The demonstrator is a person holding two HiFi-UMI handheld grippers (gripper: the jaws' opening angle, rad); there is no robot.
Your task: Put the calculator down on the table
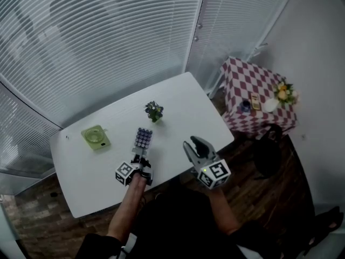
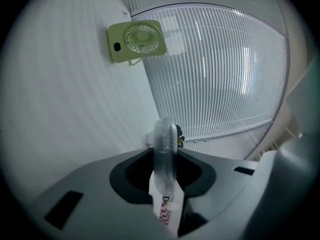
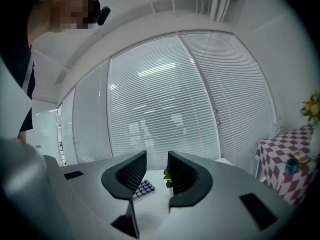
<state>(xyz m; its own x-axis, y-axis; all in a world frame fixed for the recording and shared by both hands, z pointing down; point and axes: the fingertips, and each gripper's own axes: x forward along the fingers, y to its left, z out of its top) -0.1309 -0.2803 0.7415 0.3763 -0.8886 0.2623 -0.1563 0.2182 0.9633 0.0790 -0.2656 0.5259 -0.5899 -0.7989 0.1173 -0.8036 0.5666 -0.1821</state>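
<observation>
**Bench** (image 1: 183, 104): white and long, carrying three small things.

**Left claw** (image 1: 141, 158): clenched on the near end of the calculator (image 1: 143, 139), which showed edge-on between its jaws in the left gripper view.

**Right claw** (image 1: 195, 146): at three o'clock of the left claw, jaws parted, nothing between them.

**Fan** (image 1: 95, 136): green, at ten o'clock of the calculator.

**Calculator**: mid-bench, keys up, pointing toward twelve o'clock from the left claw. It was either just over the bench or on it; contact could not be told.

**Plant** (image 1: 154, 110): small, at one o'clock of the calculator.

**Step**: judged to be the set-down itself, close to done. The next move calls for the calculator to lie flat. The left jaws should then part and draw back toward six o'clock without dragging it.

**Writing**: none legible. There was a red-and-white striped label at the gripped end, and square markers on the cubes.
</observation>
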